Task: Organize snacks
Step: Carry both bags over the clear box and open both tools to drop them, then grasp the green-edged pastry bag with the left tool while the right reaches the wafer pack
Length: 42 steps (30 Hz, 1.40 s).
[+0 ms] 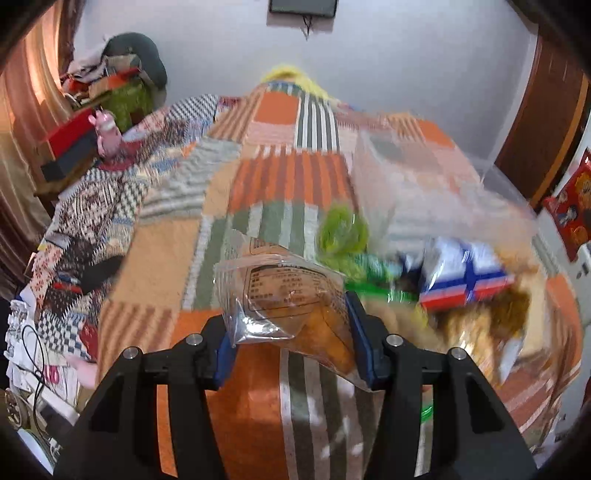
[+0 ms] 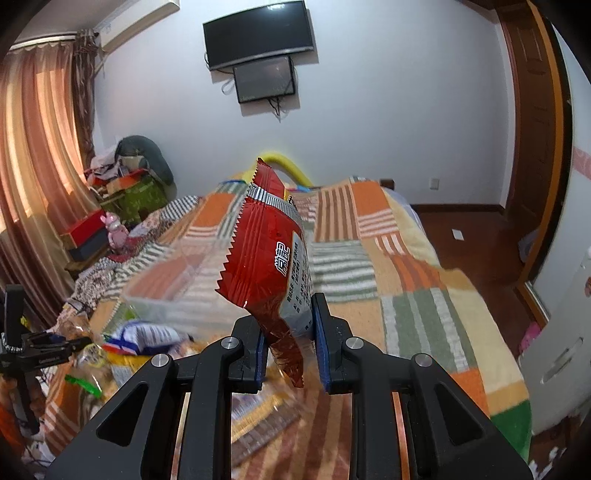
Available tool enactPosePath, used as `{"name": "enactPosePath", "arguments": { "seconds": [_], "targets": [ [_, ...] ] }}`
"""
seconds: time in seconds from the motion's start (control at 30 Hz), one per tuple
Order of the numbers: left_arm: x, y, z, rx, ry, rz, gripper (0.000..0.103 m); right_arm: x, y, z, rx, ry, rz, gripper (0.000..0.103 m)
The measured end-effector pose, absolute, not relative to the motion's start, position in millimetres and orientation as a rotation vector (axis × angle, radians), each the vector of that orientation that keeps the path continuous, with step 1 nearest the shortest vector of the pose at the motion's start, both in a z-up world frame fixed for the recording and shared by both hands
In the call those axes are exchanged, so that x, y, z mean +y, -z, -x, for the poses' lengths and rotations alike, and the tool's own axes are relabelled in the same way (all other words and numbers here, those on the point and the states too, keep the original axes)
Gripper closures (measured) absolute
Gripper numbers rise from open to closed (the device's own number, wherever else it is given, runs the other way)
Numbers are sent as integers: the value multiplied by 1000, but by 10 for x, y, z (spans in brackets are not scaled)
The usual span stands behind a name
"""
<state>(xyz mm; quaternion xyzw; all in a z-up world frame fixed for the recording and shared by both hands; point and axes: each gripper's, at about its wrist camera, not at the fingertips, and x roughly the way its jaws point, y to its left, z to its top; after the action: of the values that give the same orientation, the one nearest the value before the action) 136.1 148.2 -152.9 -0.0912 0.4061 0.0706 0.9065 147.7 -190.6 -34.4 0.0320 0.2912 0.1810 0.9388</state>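
My left gripper [image 1: 291,339] is shut on a clear snack bag [image 1: 284,295] with orange-brown pieces inside, held above the patchwork bed cover [image 1: 147,266]. To its right lie a heap of snack packets [image 1: 461,277], blurred, with a blue-white-red one on top. A clear plastic bin [image 1: 417,177] stands behind the heap. My right gripper [image 2: 290,339] is shut on a red snack packet [image 2: 266,243], held upright above the bed. The clear bin [image 2: 177,280] and the snack heap [image 2: 140,338] lie to its left in the right wrist view.
The bed cover [image 2: 406,295] stretches ahead to a white wall with a TV [image 2: 258,33]. Cluttered boxes and a chair [image 2: 129,184] stand left by the curtains. A wooden door [image 2: 535,129] and floor lie on the right.
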Motion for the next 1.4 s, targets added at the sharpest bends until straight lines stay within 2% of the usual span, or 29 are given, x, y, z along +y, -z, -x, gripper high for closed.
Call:
{"name": "enactPosePath", "arguments": {
  "seconds": [0.23, 0.37, 0.83, 1.17, 1.2, 1.33, 1.4],
  "targets": [
    [1333, 1040, -1628, 703, -82, 158, 51, -1739, 242, -1625, 541, -410, -62, 83],
    [1157, 950, -1843, 682, -25, 140, 51, -1597, 253, -1743, 533, -425, -43, 84],
    [601, 1122, -2726, 764, 78, 95, 50, -1330, 629, -2156, 656, -412, 45, 83],
    [515, 1264, -2909, 819, 85, 92, 45, -1173, 698, -2162, 712, -463, 92, 82],
    [516, 1255, -2900, 817, 89, 97, 44, -1172, 682, -2147, 713, -470, 96, 81],
    [532, 1155, -2790, 793, 94, 110, 42, -1212, 597, -2095, 703, -482, 85, 63],
    [536, 1096, -2715, 779, 90, 100, 42, -1236, 551, -2050, 694, -485, 83, 62]
  ]
}}
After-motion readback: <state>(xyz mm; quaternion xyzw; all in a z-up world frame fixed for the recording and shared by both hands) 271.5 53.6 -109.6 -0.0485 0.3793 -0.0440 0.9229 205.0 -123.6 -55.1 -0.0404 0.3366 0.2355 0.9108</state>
